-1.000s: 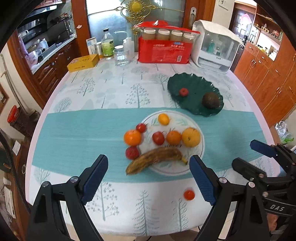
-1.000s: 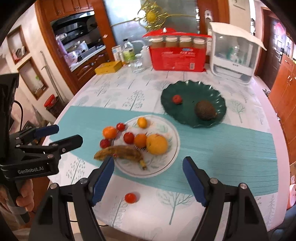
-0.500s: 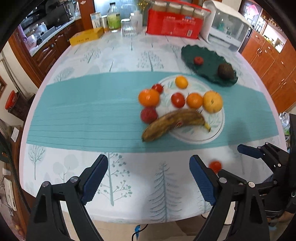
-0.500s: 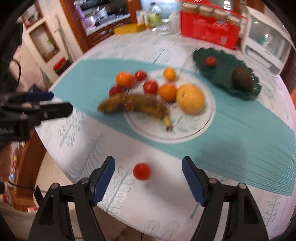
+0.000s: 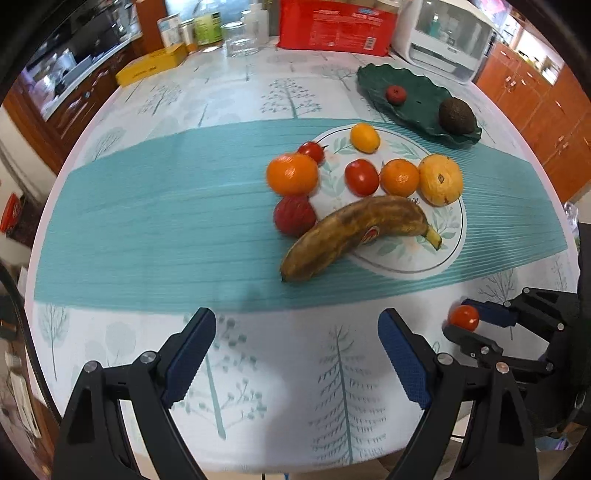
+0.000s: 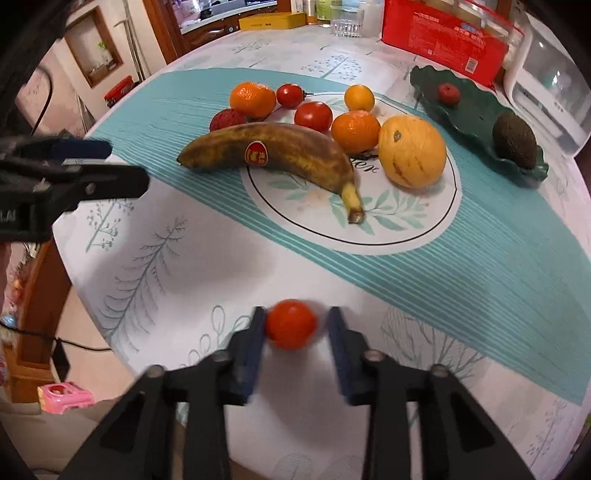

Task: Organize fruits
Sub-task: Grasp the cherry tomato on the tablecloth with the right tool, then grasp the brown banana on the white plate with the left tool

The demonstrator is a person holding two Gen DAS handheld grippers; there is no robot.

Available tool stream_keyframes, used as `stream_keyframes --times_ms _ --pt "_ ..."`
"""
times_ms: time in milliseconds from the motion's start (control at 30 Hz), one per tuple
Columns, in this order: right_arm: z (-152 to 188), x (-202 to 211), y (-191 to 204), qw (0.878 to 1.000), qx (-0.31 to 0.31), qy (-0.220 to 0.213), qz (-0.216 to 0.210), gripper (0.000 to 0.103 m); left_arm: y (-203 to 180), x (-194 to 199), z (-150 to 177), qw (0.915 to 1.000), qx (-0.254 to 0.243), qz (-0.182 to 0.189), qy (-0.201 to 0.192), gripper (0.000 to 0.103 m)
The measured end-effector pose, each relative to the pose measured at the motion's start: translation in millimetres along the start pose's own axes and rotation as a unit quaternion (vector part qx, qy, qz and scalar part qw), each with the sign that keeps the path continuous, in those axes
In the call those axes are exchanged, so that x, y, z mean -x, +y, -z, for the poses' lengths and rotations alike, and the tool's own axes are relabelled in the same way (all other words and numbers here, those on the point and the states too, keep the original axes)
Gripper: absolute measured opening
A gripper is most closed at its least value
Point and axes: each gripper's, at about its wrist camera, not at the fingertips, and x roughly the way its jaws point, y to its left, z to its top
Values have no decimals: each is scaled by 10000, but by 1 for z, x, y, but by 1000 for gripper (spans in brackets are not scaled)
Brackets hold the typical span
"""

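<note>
A small red tomato point(image 6: 291, 325) lies on the tablecloth near the table's front edge. My right gripper point(image 6: 295, 317) points down over it, its jaws closing on it with the blue pads against its sides. The left wrist view shows the same tomato point(image 5: 463, 318) in the right gripper point(image 5: 464, 319). My left gripper point(image 5: 297, 319) hangs open over bare cloth, short of the banana point(image 5: 351, 236). The white plate point(image 5: 406, 266) bears the banana's stem end, a tomato, two orange fruits and a yellow melon point(image 5: 441, 180). An orange point(image 5: 291, 173) and a red lychee point(image 5: 294, 220) lie beside it.
A green leaf-shaped plate point(image 5: 417, 96) at the back right carries a small red fruit point(image 5: 396, 94) and an avocado point(image 5: 456, 116). Along the far edge stand a red box point(image 5: 336, 26), jars, a yellow box point(image 5: 151, 68) and a white appliance point(image 5: 447, 40).
Both grippers have come down closer to the table. The right gripper's jaws, wide apart before, have drawn in around the small tomato. The left gripper stays open.
</note>
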Motion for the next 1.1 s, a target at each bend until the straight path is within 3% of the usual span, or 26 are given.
stream_keyframes --times_ms 267,633,733,967,1100 --pt "-9 2 -33 9978 -634 -121 -114 26 -28 -20 -35 9954 -932 -31 -206 87" --pt "-17 6 -70 9914 -1279 -238 -151 26 -66 -58 -60 9734 -2284 128 141 62" --pt "-18 5 -74 9902 -1366 -218 -172 26 -72 -67 -64 9672 -2520 157 269 54" --pt "-21 3 -80 9881 -1509 -196 -224 26 -75 -77 -69 9555 -2907 283 426 52" --pt "-21 4 -81 9876 -1537 -213 -244 26 -68 -82 -78 9563 -2812 542 596 53"
